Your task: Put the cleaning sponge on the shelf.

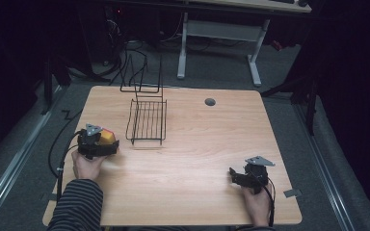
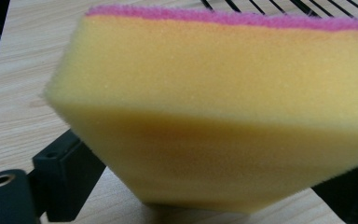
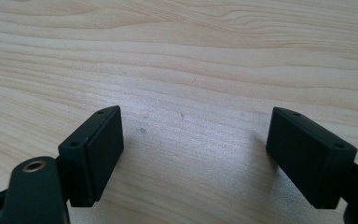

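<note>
Left claw (image 1: 107,144) is clamped on yellow-pink sponge (image 2: 214,107), wire rack (image 1: 147,121) at its 1 o'clock; right claw (image 3: 193,158) is held spread, empty, over worktop (image 1: 192,144).

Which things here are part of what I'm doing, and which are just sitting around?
In the job: sponge, held in the left gripper; wire rack just beyond it.
Lying about: right gripper, open over bare table; grey plug; white desk behind.

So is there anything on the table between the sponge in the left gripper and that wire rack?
Nothing visible. The left gripper holds the sponge just left of the wire rack, with bare table between them. The right gripper sits far off, open.
</note>
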Available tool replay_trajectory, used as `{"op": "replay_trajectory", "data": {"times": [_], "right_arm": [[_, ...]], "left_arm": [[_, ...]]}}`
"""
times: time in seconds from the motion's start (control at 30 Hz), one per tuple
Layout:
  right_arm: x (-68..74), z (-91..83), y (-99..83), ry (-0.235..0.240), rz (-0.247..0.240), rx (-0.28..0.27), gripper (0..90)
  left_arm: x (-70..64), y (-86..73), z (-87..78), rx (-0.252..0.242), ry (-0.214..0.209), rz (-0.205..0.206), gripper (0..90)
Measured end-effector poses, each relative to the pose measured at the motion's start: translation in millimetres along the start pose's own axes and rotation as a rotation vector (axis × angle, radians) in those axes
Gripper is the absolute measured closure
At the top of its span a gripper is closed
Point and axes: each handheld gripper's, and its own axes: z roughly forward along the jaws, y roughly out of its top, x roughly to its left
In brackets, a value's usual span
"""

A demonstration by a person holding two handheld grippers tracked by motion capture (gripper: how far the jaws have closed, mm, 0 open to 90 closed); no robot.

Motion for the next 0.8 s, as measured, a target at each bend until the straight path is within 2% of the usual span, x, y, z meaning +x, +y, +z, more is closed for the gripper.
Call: {"op": "replay_trajectory", "data": {"times": [0.1, 0.4, 0.8], "right_arm": [[0.0, -0.1, 0.0, 0.001, 0.001, 0.0, 19.0], [0.1, -0.1, 0.0, 0.001, 0.002, 0.001, 19.0], [0.1, -0.1, 0.0, 0.001, 0.001, 0.0, 19.0]], "left_arm": [[-0.7, 0.0, 0.8, -0.004, 0.0, 0.009, 14.2], [-1.3, -0.8, 2.7, -0.003, -0.016, 0.011, 20.9], [-2.2, -0.4, 0.5, -0.002, -0.036, 0.014, 22.8]]}}
